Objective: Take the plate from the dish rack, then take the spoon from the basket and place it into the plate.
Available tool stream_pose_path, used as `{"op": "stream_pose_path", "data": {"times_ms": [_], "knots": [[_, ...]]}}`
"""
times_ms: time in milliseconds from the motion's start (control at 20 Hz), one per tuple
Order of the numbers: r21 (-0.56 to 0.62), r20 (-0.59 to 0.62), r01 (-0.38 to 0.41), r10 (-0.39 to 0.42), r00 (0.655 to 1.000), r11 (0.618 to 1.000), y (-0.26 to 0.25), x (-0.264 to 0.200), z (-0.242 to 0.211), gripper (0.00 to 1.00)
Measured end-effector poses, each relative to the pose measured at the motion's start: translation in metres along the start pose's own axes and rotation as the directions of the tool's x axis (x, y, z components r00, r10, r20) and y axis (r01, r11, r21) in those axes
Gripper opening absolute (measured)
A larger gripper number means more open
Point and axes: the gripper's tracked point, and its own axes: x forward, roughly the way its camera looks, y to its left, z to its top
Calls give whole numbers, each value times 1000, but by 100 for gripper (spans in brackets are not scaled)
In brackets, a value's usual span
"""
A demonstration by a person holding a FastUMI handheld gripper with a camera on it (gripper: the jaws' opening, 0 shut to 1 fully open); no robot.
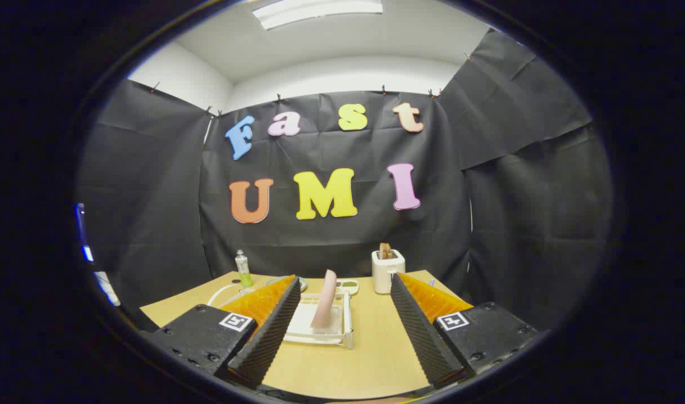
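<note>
My tongs [342, 325] are spread wide and hold nothing; both fingers hang above the bare near part of the counter [376, 365], aimed straight down its middle. Just ahead of the fingers, nearer the left one, the white dish rack [342, 328] sits on the counter, and the pink plate [324, 306] stands on edge in its slots, upright with a slight lean. I judge that this edge-on stance leaves the rim free above the rack, so wide-open fingers could close on it from the front. Beyond the rack lies a small pale tray-like item [349, 287]; whether it is the basket with the spoon I cannot tell. To its right a white toaster [388, 270] holds bread slices. To the far left stands a small clear bottle [243, 269] with green contents, beside a white round rim [221, 294] lying on the counter. The plate is not yet taken; the task is at its first step.
</note>
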Motion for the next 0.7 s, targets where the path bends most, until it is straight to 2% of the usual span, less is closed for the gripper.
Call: {"op": "stream_pose_path", "data": {"times_ms": [700], "knots": [[-1,-5,-8,8,1000,1000,12,15,-1,100]]}}
